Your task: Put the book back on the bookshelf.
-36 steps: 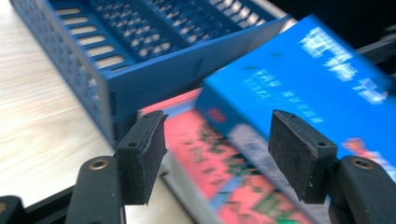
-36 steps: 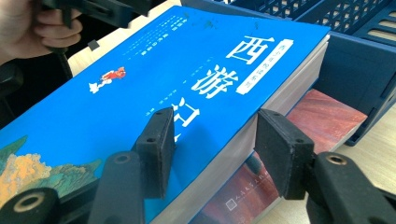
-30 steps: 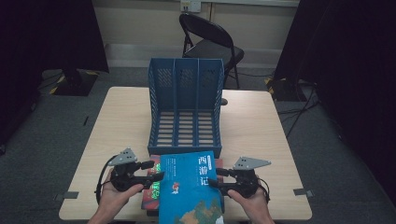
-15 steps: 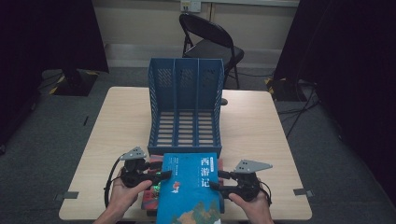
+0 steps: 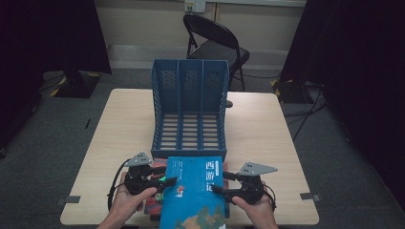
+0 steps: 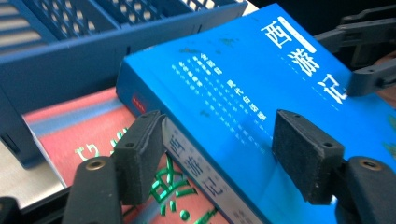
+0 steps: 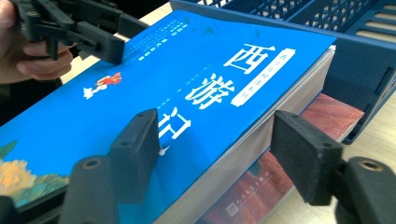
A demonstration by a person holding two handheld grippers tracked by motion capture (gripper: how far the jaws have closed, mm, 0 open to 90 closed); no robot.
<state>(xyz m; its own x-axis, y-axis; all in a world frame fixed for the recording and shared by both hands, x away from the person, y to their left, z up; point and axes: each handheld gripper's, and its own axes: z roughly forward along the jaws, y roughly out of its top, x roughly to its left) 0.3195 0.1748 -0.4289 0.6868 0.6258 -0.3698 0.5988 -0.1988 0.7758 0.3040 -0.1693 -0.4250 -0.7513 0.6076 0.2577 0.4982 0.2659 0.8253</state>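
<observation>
A thick blue book [image 5: 191, 191] with white Chinese characters is held tilted over the table's front edge, above a red book [image 5: 154, 206]. My left gripper [image 5: 165, 180] clamps its spine side. In the left gripper view the jaws [image 6: 222, 156] straddle the blue book [image 6: 261, 93], one pad under the spine and one on the cover. My right gripper [image 5: 218, 183] grips the opposite, page-edge side. In the right gripper view it [image 7: 217, 156] holds the book [image 7: 163, 93] across its thickness. The red book [image 7: 289, 172] lies underneath.
A blue three-slot file rack [image 5: 189, 109] lies on its back mid-table, its open end just beyond the book's far edge. Bare wooden table [image 5: 124, 124] flanks it on both sides. A black folding chair [image 5: 215, 43] stands behind the table.
My left gripper has shifted right onto the blue book's spine edge. The book now covers more of the red book beneath; the right gripper has barely moved.
</observation>
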